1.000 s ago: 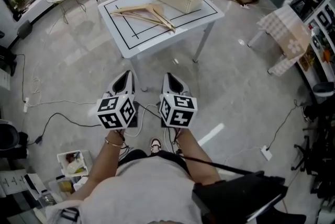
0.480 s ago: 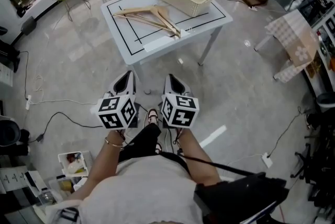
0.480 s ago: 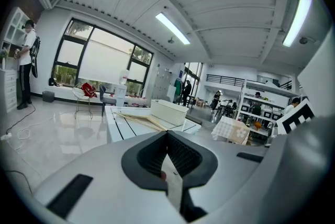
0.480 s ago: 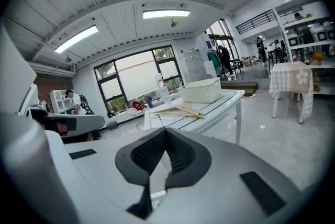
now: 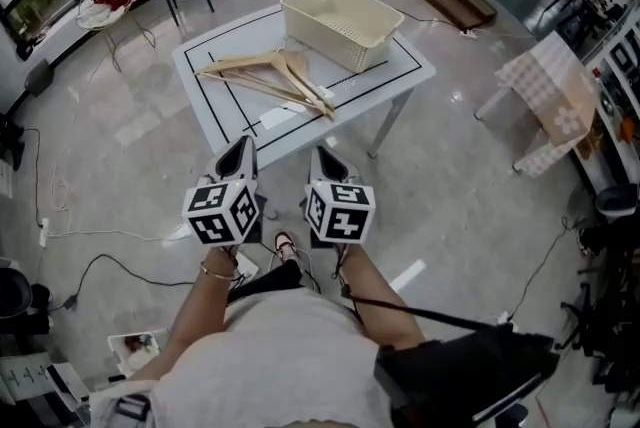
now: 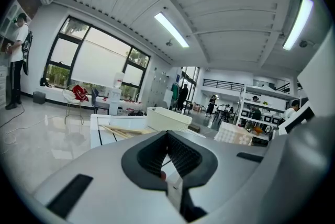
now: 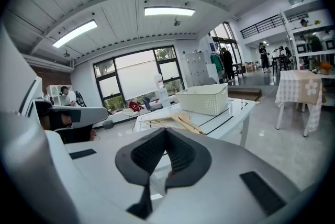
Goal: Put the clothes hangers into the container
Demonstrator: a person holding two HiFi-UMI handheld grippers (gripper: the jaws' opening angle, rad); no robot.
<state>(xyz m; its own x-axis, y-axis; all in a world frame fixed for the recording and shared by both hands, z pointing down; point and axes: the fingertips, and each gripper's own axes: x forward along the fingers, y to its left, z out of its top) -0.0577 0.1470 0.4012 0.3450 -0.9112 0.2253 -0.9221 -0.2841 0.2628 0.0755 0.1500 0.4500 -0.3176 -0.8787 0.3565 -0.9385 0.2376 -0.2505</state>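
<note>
- Our left gripper [image 5: 240,148] is squeezed closed with nothing in it, and our right gripper [image 5: 325,156] is closed and empty too.
- We hold them side by side in front of us, pointing at the table [image 5: 225,111]. We think they are closed because there is nothing to grab from here.
- We stand on the floor [image 5: 470,186], well apart from the table's near corner, so we cannot reach anything on it.
- Wooden hangers [image 5: 270,81] lie flat in a small pile on the table. They sit near the middle, a bit toward the left edge.
- Their hooks point toward the basket [image 5: 335,44]. We cannot tell if they touch it.
- That basket stands upright by the far right corner, just beside the hangers. Its open top faces up and it looks empty, so we think it is ready for things to drop in.
- No hanger is in the basket, so we judge that the job has not begun.
- Next we need to get close to the near edge and open one gripper.
- Since the hangers are piled and crossed, lifting one may drag another along, so we should pinch a bar that lies on top.
</note>
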